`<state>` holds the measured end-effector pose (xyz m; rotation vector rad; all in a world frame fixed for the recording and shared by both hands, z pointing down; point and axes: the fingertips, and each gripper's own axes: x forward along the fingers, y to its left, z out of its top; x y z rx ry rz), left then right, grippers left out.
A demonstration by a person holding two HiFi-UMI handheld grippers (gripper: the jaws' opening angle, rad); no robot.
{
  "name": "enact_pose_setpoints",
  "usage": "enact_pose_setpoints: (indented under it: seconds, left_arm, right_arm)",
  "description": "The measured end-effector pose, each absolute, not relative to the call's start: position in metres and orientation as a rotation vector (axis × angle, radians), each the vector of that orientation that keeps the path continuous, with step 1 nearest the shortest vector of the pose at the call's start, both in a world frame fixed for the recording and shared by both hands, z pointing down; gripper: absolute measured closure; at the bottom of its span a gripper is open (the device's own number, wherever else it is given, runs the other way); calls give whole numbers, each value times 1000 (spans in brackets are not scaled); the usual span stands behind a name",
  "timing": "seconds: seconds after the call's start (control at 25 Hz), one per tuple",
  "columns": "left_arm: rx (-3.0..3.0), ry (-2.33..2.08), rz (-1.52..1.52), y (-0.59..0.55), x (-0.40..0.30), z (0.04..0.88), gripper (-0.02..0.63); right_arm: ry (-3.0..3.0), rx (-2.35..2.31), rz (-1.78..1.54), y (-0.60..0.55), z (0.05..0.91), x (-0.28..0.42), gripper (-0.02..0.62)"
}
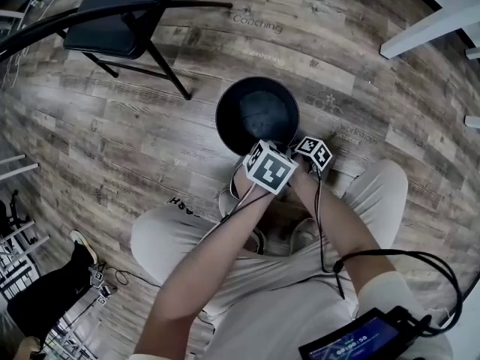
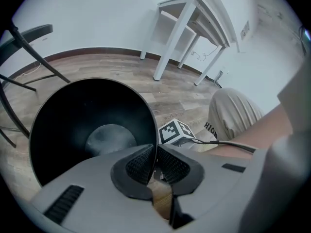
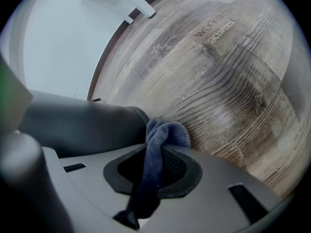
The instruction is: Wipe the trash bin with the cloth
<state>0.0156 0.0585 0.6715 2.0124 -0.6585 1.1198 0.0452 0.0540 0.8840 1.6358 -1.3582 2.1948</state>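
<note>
One trash bin (image 1: pixel 228 118), one cloth (image 3: pixel 165 134), one chair (image 1: pixel 120 13), two tongs (image 2: pixel 155 152) (image 3: pixel 156 155).

A black metal folding chair (image 1: pixel 120 13) stands on the grey-brown wood-plank floor (image 1: pixel 90 126), well apart from a white wooden table (image 2: pixel 187 28) beside the white wall (image 2: pixel 97 18). Pale printed lettering (image 1: pixel 257 22) marks some planks. A small lit screen (image 1: pixel 360 340) shows at the head view's bottom edge.

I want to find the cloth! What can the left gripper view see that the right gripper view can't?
Only the left gripper view: the trash bin's dark inside, the left gripper shut on its rim, a white table. Only the right gripper view: the blue cloth pinched in the right gripper. Both: the trash bin and the wooden floor.
</note>
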Motion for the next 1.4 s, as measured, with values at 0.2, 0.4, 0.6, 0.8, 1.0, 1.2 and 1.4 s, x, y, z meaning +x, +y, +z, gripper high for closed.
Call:
enact_pose_setpoints:
  seconds: [0.2,0.4,0.6,0.8,1.0,1.2,1.4]
  left_arm:
    - [2138,-626,1237,59,12,664,513]
    - [2158,-539,1418,67,-18,674,380]
    - [2113,-467,1526,77,-43,681,387]
    - [2096,-393,1452,89,-33,680,525]
    - [2124,-380,1428,88,-21,679,549]
    - [2133,-446,1344,79,0,677,567]
    - [2085,-537,1258,72,13,675,574]
  right_arm:
    - [-1326,1620,2236,50,857,49,526]
    - [-1392,1610,2271,38,803,57,526]
    - [-1519,1511,2318,43,744,49,526]
    - [-1601,1502,2490,58,695,50,526]
    - [-1627,1542,2590,56,687,38,526]
    - [-1470,1698,2612,53,728,47,526]
    - [-1326,1768,2550,52,802,54,526]
